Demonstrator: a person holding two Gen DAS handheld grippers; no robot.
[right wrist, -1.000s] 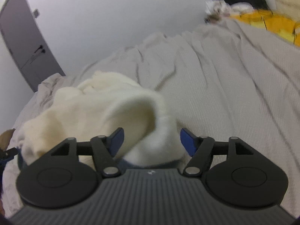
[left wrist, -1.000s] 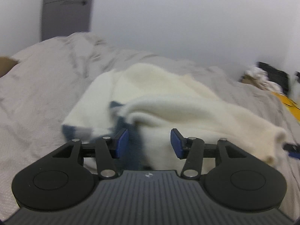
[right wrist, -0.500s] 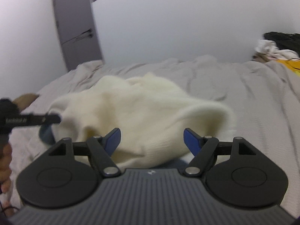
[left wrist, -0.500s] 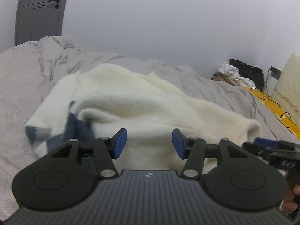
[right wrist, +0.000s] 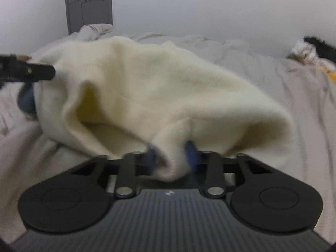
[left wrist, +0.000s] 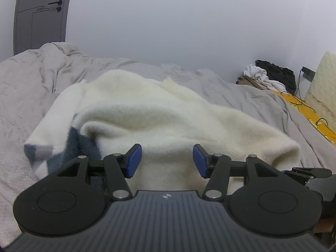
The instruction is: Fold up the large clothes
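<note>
A large cream fleece sweater [left wrist: 159,113] with dark blue and grey patches [left wrist: 82,147] lies bunched on the grey bed cover [left wrist: 31,79]. In the left wrist view my left gripper [left wrist: 167,159] hovers open at the sweater's near edge, with no cloth pinched between its blue pads [left wrist: 134,157]. In the right wrist view my right gripper [right wrist: 170,157] is closing its jaws, and a fold of the sweater [right wrist: 147,88] is squeezed between the pads. The left gripper's finger [right wrist: 31,71] shows at the sweater's far left side.
A grey door [left wrist: 42,14] stands at the back left in a white wall. Beyond the bed's right side lies a heap of white and black clothes [left wrist: 271,75], a yellow sheet with cables [left wrist: 304,109] and a pale cushion [left wrist: 323,84].
The right jaws have come together on a fold of the sweater, and that fold now stands bunched up. The right view has rolled level. The left gripper shifted right at first, then held still.
</note>
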